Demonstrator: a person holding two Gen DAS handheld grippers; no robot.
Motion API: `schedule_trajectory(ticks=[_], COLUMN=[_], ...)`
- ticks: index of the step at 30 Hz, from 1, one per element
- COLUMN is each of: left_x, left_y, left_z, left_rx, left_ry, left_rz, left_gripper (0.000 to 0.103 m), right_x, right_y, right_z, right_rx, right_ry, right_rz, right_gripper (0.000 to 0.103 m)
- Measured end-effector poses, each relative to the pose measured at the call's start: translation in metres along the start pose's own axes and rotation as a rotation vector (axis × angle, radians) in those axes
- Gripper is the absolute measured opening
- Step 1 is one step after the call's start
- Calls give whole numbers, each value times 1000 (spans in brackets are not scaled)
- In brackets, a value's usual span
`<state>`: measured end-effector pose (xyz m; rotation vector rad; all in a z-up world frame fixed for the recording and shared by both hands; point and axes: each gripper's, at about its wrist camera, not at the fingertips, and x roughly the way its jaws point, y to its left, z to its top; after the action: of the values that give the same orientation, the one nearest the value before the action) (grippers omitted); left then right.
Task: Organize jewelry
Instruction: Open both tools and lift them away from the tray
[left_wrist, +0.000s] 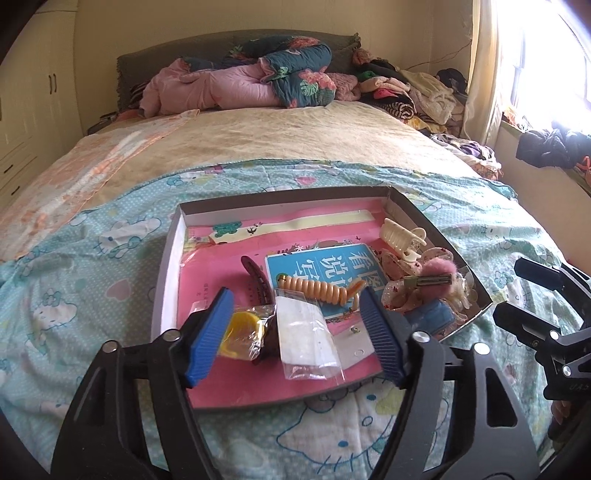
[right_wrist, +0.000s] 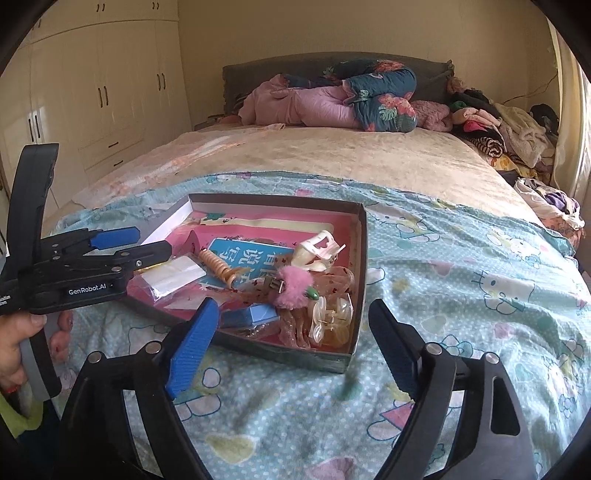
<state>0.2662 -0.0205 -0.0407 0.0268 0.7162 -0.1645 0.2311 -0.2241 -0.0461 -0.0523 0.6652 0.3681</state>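
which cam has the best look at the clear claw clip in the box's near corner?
Right wrist. The clear claw clip lies unobstructed in the box corner, its teeth and hinge visible. In the left wrist view only a pale sliver shows at the box's right edge, behind the pink fuzzy clip.

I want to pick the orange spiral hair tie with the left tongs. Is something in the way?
Partly. A clear plastic packet lies in the box between the open left tongs and the orange spiral hair tie, overlapping its near end.

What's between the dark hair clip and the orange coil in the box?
Bare pink liner and a corner of the blue card, in the left wrist view.
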Motion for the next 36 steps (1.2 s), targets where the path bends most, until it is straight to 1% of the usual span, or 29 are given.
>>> schedule_trajectory(ticks=[3,5,6,8,11,15,25,36], left_x=[-12,-20,-24,-31,-43,-59,-93,-110], left_y=[1,1,1,0,-1,-4,-9,-13], left_z=[-1,-4,-5,-7,-11,-17,-37,-68], left_rx=[-7,-13,-15,-20,-35,-40,-41,-63], left_ry=[-13,-19,-24,-29,-46,-69,-109,-124], left_rz=[14,17,18,33,38,72,120,127], left_gripper=[82,87,87,92,92,92,92,92], right_x=[-8,-14,-17,-24,-34,-48,-75,-97], right_y=[2,4,5,7,10,11,17,28], right_z=[-1,-2,-2,-2,-3,-6,-22,-45], right_rx=[-5,-7,-5,-5,-4,5,9,30], right_ry=[-14,-29,-35,-53,-78,-106,-128,-150], right_rz=[-5,-13,-15,-23,-38,-41,-49,-40], right_gripper=[89,92,94,95,97,97,97,97])
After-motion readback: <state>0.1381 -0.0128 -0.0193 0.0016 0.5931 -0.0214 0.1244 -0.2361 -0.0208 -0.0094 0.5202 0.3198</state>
